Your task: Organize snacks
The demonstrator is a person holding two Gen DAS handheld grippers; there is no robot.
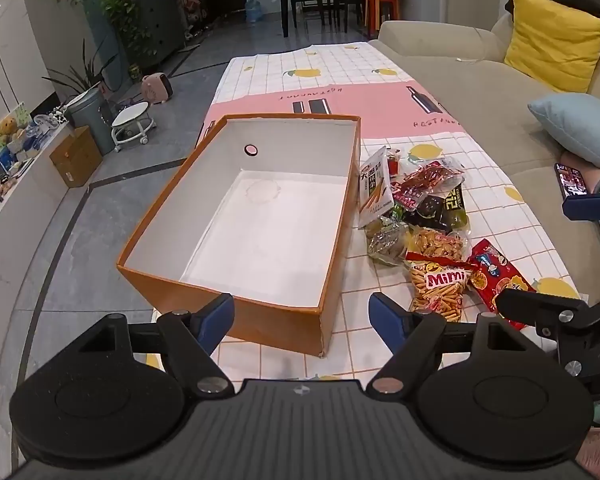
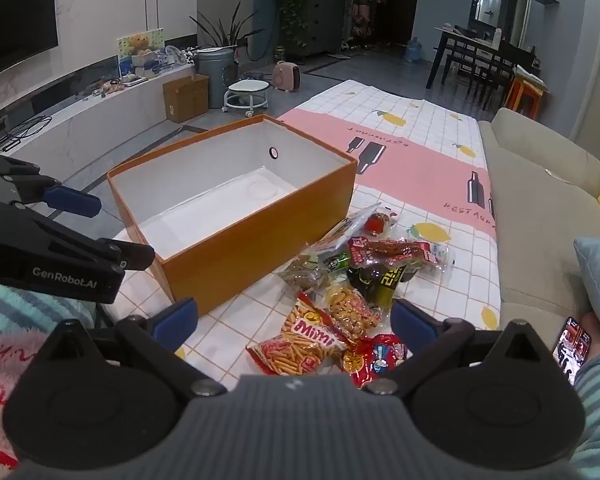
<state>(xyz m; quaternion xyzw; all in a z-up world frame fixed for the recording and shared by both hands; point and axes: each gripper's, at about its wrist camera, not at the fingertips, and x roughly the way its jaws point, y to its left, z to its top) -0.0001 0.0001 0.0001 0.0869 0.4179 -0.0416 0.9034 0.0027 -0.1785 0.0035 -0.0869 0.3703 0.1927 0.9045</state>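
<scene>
So the big thing here is the counter [image 1: 379,76] with a lemon-print checkered cloth on it, beige sofa [image 1: 479,92] running along its 3 o'clock side. On the cloth sits an orange box [image 1: 284,320], white inside and nothing in it. The snack pile [image 1: 423,224] is just beside the box at its 3 o'clock, all still on the cloth: a Mimi stick-snack bag [image 1: 439,286] nearest the camera, a red packet [image 1: 495,276] touching it, a white packet [image 1: 375,188] leaning by the box wall. Left hand-held gripper [image 1: 301,320] hangs over the box's near corner, jaws spread wide, holding nothing. Right hand-held gripper [image 2: 296,320] is over the Mimi bag, also wide open and empty.
</scene>
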